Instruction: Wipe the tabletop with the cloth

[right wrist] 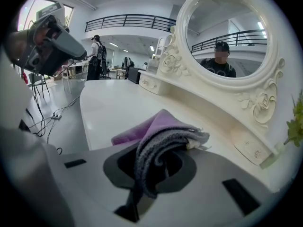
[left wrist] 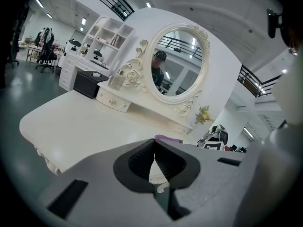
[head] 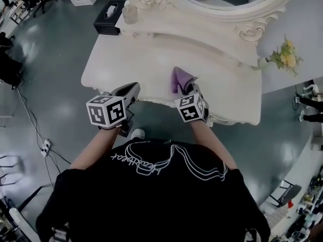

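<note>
A purple cloth (head: 179, 78) lies bunched on the white dressing table (head: 151, 59) near its front edge, right of the middle. My right gripper (head: 187, 88) is shut on the cloth (right wrist: 161, 134), whose grey-purple folds fill the jaws and spill forward onto the tabletop (right wrist: 113, 105). My left gripper (head: 132, 91) hangs at the table's front edge, left of the cloth, with its jaws closed together and nothing between them (left wrist: 154, 156). A strip of the cloth (left wrist: 168, 139) shows just past its jaws.
An oval mirror (left wrist: 177, 63) in a carved white frame stands at the table's back with small drawers (left wrist: 113, 100) below it. A black tissue box (head: 107, 17) and a glass jar (head: 129, 13) sit at the back left. Yellow flowers (head: 285, 55) are at the right. Cables (head: 35, 130) cross the floor.
</note>
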The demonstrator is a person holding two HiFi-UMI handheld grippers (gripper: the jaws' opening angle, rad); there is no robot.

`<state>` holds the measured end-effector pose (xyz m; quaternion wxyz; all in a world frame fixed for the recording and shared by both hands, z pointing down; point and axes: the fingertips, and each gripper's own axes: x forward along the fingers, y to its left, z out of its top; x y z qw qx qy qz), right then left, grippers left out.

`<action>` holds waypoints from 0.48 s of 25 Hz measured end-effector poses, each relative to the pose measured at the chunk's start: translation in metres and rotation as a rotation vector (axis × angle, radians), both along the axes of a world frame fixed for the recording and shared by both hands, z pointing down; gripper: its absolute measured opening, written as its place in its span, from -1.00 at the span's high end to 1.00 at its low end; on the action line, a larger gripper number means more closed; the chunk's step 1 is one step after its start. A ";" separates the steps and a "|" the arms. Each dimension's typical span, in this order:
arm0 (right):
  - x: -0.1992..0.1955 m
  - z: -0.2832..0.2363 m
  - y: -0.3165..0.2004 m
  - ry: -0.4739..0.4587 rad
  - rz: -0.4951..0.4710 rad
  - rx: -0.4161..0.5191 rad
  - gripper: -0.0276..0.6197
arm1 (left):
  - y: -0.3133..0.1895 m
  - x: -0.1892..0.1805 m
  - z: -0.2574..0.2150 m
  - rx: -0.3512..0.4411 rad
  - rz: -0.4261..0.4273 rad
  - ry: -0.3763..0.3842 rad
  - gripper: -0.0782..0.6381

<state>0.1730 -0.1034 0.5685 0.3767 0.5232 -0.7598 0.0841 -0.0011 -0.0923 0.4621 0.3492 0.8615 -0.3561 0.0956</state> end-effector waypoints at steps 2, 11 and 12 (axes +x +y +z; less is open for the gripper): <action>0.009 0.000 0.004 -0.001 0.001 -0.001 0.76 | 0.005 0.008 0.002 -0.006 0.001 -0.004 0.77; 0.044 0.000 0.019 -0.017 0.045 -0.003 0.76 | 0.027 0.040 0.001 -0.032 0.035 -0.020 0.77; 0.048 0.000 0.020 -0.017 0.050 -0.004 0.76 | 0.028 0.043 0.000 -0.032 0.039 -0.021 0.77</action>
